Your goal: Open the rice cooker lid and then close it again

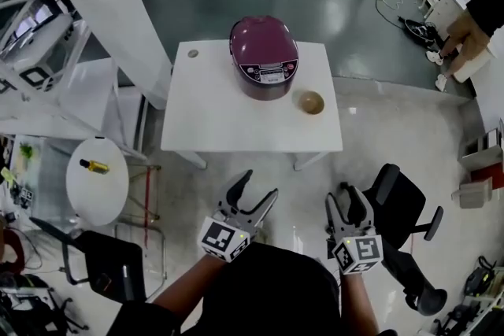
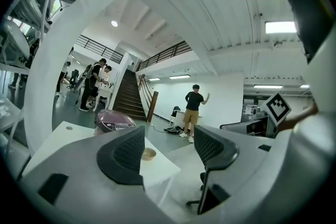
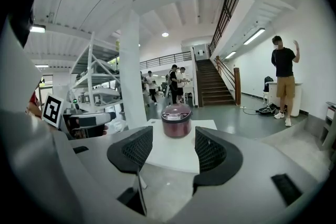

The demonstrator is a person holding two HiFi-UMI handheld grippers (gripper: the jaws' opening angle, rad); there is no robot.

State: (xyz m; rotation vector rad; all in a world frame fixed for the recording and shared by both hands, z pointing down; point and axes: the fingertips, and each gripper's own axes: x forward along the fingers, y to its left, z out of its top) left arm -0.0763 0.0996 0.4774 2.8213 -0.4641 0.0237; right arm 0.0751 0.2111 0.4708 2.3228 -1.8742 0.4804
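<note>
The purple rice cooker (image 1: 264, 55) stands at the far side of the white table (image 1: 213, 122) with its lid down. Both grippers are well short of the table, over the floor. My left gripper (image 1: 261, 183) is open and holds nothing; its view has the cooker (image 2: 113, 120) far off to the left of the jaws. My right gripper (image 1: 346, 197) is open and holds nothing as well. The right gripper view shows the cooker (image 3: 176, 119) straight ahead, framed between the jaws, on the table (image 3: 176, 160).
A small tan bowl (image 1: 313, 101) sits right of the cooker, and a small disc (image 1: 192, 53) lies at the table's far left corner. A black office chair (image 1: 402, 208) stands near my right gripper. A round white side table (image 1: 83, 193) with a yellow bottle (image 1: 94, 166) and a white pillar (image 1: 110, 4) are to the left.
</note>
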